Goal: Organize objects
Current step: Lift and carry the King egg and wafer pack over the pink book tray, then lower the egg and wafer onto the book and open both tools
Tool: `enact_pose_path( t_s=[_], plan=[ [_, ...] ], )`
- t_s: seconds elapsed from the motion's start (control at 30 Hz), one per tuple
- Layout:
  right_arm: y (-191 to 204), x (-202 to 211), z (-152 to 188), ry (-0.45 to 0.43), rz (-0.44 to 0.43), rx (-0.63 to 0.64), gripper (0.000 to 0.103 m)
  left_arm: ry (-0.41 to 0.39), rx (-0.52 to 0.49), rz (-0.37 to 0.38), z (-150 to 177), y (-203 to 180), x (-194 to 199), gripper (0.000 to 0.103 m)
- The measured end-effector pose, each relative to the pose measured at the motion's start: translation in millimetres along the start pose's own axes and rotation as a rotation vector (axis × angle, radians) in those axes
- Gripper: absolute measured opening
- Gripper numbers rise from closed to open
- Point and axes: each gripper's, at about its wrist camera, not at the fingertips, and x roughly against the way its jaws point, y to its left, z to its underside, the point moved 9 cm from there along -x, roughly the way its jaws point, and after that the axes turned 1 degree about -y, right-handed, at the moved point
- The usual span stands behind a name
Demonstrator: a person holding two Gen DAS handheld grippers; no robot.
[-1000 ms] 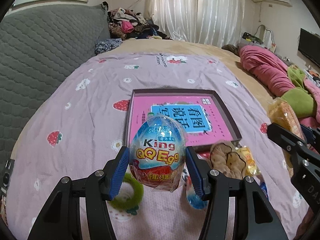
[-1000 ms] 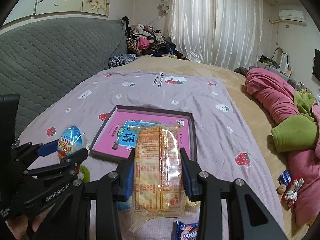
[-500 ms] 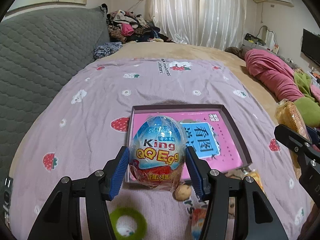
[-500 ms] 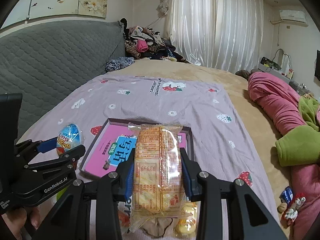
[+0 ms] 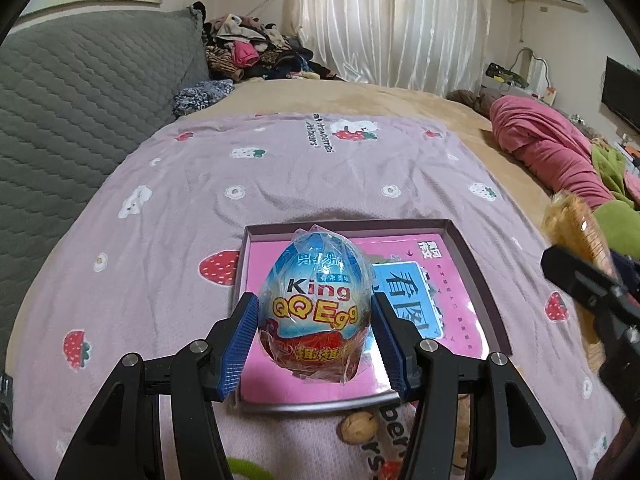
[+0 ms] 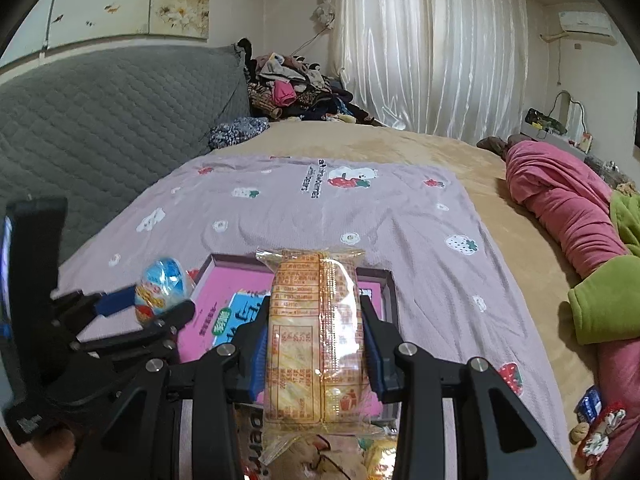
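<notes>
My left gripper (image 5: 314,330) is shut on a foil-wrapped toy egg (image 5: 316,304) printed "King QQ Egg", held upright above the near edge of a shallow pink-lined box (image 5: 466,254). My right gripper (image 6: 316,344) is shut on a long orange-printed cracker packet (image 6: 318,332), held lengthwise over the same box (image 6: 390,286). In the right wrist view the left gripper and its egg (image 6: 164,288) show at the left. The packet (image 5: 576,228) and the right gripper's frame appear at the right edge of the left wrist view.
The box lies on a lilac strawberry-print blanket (image 5: 280,168) over a beige bed. Small snacks, among them a walnut (image 5: 358,426), lie near the front edge. A pink quilt (image 6: 568,208) and green cloth (image 6: 604,300) lie right; a grey headboard (image 6: 100,120) stands left.
Both grippers have moved forward over the blanket with their loads, so the box now sits beneath them. The green ring and loose snacks have slid toward the bottom edge.
</notes>
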Motion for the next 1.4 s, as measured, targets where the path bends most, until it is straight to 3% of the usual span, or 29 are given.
enact_pose_path(
  t_s=[0.57,0.97,1.4],
  plan=[
    [-5.8,-84.5,-10.5,0.03,-0.007,-0.061,0.039,0.012,0.002,0.022,-10.7,-2.8,-76.8,0.059],
    [-18.7,-152.8,29.4,0.13,0.025,-0.062,0.039,0.067,0.014,0.021,1.1,-3.4,-141.5,0.059],
    [-21.5,-192.6,57.8,0.248,0.053,-0.042,0.039,0.078,0.028,0.051,10.2,-3.7,-162.0,0.059]
  ],
)
